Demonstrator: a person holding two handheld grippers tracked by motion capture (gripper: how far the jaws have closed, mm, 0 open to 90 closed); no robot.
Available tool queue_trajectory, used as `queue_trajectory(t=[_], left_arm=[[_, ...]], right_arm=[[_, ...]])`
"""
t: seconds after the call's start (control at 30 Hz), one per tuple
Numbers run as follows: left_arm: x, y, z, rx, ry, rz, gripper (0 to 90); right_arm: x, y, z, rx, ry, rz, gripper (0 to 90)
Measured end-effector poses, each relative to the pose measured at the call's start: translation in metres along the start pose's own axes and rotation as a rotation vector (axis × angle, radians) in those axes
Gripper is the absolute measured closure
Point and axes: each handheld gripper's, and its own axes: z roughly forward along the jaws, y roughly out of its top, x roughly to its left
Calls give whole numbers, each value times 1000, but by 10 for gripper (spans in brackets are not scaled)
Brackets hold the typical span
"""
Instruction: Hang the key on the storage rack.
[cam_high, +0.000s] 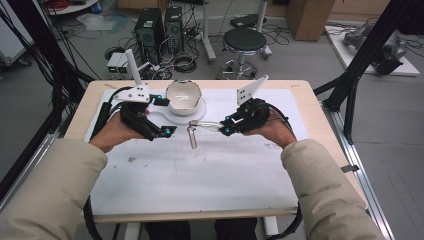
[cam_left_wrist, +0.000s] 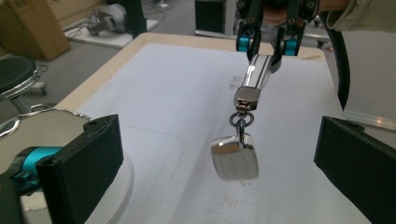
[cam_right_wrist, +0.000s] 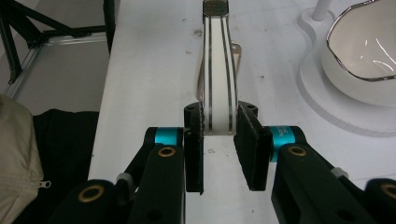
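Observation:
A shiny metal keychain has a flat strap (cam_right_wrist: 217, 70) and a rounded square tag (cam_left_wrist: 234, 158) hanging from a ring. My right gripper (cam_right_wrist: 219, 144) is shut on the strap's near end and holds it above the white mat (cam_high: 200, 170). In the high view the right gripper (cam_high: 226, 125) points left, and the tag (cam_high: 192, 137) dangles below the strap's tip. My left gripper (cam_high: 164, 116) stands open just left of the tag. Seen along the left gripper (cam_left_wrist: 219, 163), the tag hangs between its wide-apart jaws without touching either, and the right gripper (cam_left_wrist: 266, 44) is beyond it.
A white bowl with a silver rim (cam_high: 183, 97) sits on a white stand (cam_high: 197, 116) with an upright post (cam_high: 132, 65) at the back of the table, close to my left gripper. The wooden table edge (cam_high: 310, 100) borders the mat. Stool, computers and cables lie beyond.

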Motion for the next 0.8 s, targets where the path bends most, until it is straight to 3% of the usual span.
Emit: queue_trajectory(t=[0.2, 0.3, 0.5, 0.67, 0.8], left_arm=[[-4, 12, 21, 46, -48, 28, 18], [-6, 16, 30, 95, -71, 55, 17], [-7, 19, 43, 143, -103, 66, 18], [-11, 17, 55, 191, -142, 99, 98], [-11, 16, 59, 209, -156, 91, 99]], right_arm=[[1, 2, 4, 1, 8, -8, 742], [2, 2, 5, 4, 21, -11, 742], [2, 2, 6, 12, 21, -20, 742], [1, 1, 6, 7, 24, -19, 742], [1, 2, 7, 12, 28, -27, 742]])
